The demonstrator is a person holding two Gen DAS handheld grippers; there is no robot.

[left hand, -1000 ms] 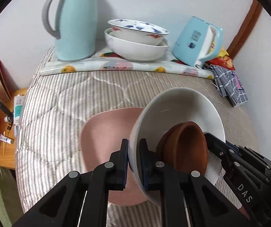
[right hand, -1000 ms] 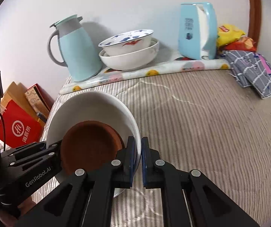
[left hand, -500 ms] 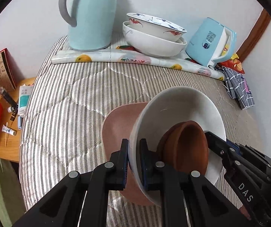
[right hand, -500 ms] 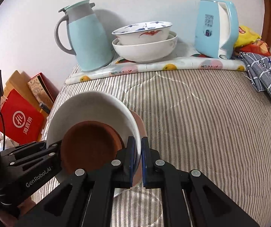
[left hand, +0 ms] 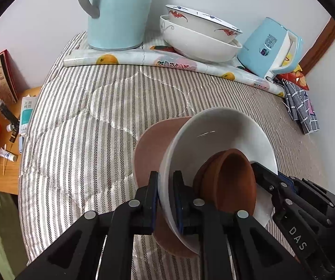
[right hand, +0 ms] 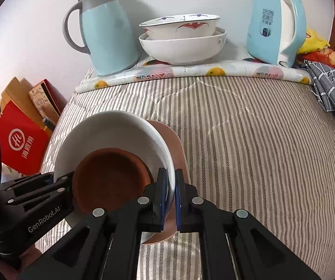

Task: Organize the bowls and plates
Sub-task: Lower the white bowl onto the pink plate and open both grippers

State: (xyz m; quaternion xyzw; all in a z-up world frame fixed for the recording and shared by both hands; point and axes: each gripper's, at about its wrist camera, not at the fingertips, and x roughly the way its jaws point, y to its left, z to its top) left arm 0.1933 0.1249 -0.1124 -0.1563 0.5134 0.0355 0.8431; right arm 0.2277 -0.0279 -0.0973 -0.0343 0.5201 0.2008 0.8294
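- White bowl is held tilted above the striped bed, with a small brown bowl lying inside it, low against the wall.
- Left gripper has its fingers clamped on the near left rim of the white bowl; the right gripper is clamped on the opposite rim. Each shows in the other's view.
- Pink plate lies flat on the bed just under the bowl. Whether the bowl already touches it, I cannot tell.
- To do the step well, I think both hands should go down together and level the bowl, so the brown bowl does not slide out.
- Bowl's foot should land at the middle of the plate before the fingers let go, because the bed is soft and may tip it.
- Far at the wall, two stacked bowls stand between a blue flask and a blue kettle, well apart from this work.
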